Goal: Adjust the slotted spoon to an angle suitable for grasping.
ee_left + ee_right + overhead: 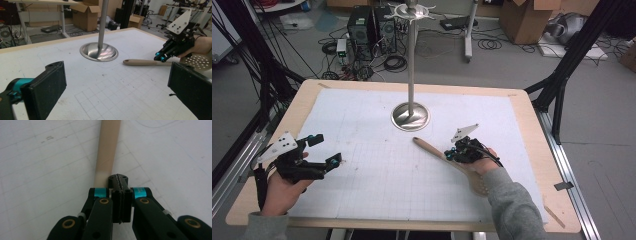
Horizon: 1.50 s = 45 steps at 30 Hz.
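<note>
A skimmer with a light wooden handle (431,148) lies on the white gridded mat, its perforated metal head (199,60) under the person's right hand. My right gripper (450,154) rests down at the handle (144,62), jaws pressed together. In the right gripper view the right gripper (120,179) shows its pads touching, nothing between them, and the handle (107,147) runs on ahead from under the tips. My left gripper (324,150) is held at the mat's left side, wide open and empty. The left gripper (116,82) faces the skimmer from a distance.
A metal pole stand with a round dished base (410,116) rises from the mat's far middle, hooks at its top (412,10). The base (99,51) sits just beyond the handle's tip. The wooden table edge (532,115) frames the mat. Boxes, computers and cables lie on the floor behind.
</note>
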{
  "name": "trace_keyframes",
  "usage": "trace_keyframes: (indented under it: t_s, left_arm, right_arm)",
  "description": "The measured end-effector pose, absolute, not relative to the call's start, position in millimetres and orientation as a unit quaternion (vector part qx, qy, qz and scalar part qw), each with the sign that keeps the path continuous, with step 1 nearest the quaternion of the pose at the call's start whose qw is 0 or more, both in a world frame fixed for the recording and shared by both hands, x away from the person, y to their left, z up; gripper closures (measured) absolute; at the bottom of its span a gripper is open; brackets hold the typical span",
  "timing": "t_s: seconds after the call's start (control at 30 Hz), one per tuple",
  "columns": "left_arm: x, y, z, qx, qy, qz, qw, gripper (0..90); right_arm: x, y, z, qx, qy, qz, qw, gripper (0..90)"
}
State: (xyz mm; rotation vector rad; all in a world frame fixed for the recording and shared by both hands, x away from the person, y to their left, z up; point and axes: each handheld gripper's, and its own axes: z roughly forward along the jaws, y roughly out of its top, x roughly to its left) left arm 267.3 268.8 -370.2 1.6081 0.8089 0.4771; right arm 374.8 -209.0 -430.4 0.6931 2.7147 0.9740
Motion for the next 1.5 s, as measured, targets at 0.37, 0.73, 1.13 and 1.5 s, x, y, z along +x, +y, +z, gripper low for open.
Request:
trace_keyframes:
  t_s: [0.37, 0.73, 1.13, 1.5]
  left_arm:
    - [267.4, 269.0, -370.6, 0.694, 0.348, 0.205, 0.596, 2.3]
    - [267.2, 268.2, -370.3, 0.695, 0.347, 0.206, 0.595, 2.2]
    - [266.9, 267.8, -370.0, 0.695, 0.346, 0.207, 0.596, 2.2]
    - [267.3, 268.9, -369.3, 0.693, 0.346, 0.206, 0.598, 2.2]
  right_arm:
    - [368.7, -202.2, -429.9, 0.19, 0.922, 0.327, 0.077, 90.0]
    - [362.3, -196.4, -429.4, 0.157, 0.93, 0.326, 0.067, 90.0]
    - [356.0, -191.9, -428.5, 0.131, 0.936, 0.323, 0.054, 90.0]
    - [354.8, -199.1, -419.2, 0.146, 0.924, 0.349, 0.061, 89.9]
